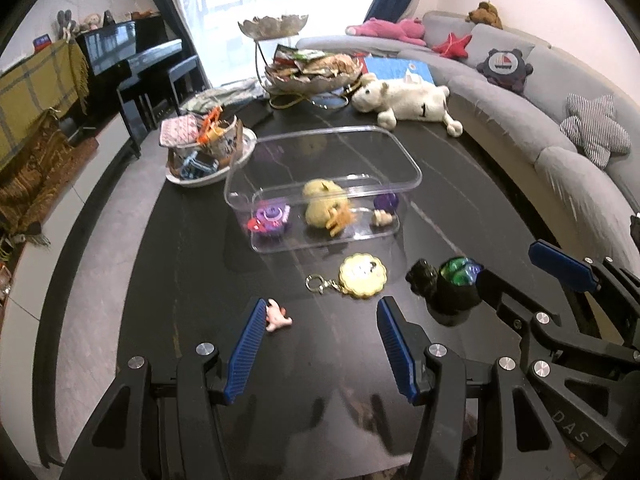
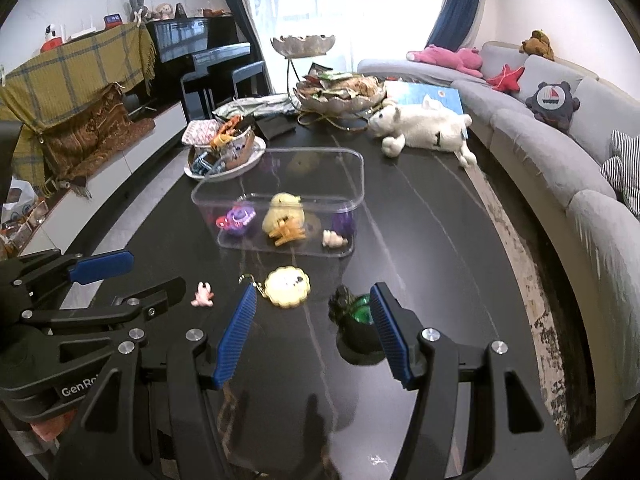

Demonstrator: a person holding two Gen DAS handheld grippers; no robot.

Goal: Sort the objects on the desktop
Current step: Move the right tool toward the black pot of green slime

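A clear plastic box [image 1: 239, 194] [image 2: 205, 197] stands mid-table and holds a yellow plush [image 1: 322, 208], a purple toy [image 1: 270, 218], a purple ball and a small beige figure. In front of it lie a yellow round keychain [image 1: 362, 276] [image 2: 288, 286], a tiny pink figure [image 1: 278, 317] [image 2: 203, 294] and a black toy with a green top [image 1: 450, 284] [image 2: 354, 308]. My left gripper [image 1: 323, 306] [image 2: 158, 271] is open, the pink figure lying just inside its left finger. My right gripper [image 2: 313, 290] [image 1: 508, 262] is open, with the black toy just inside its right finger.
The dark table [image 1: 180, 280] also carries a white dish of clutter [image 1: 208, 148], a two-tier snack stand [image 1: 312, 68] and a white plush animal [image 1: 412, 100] at the back. A grey sofa [image 1: 520, 120] curves along the right; a piano [image 1: 132, 64] stands far left.
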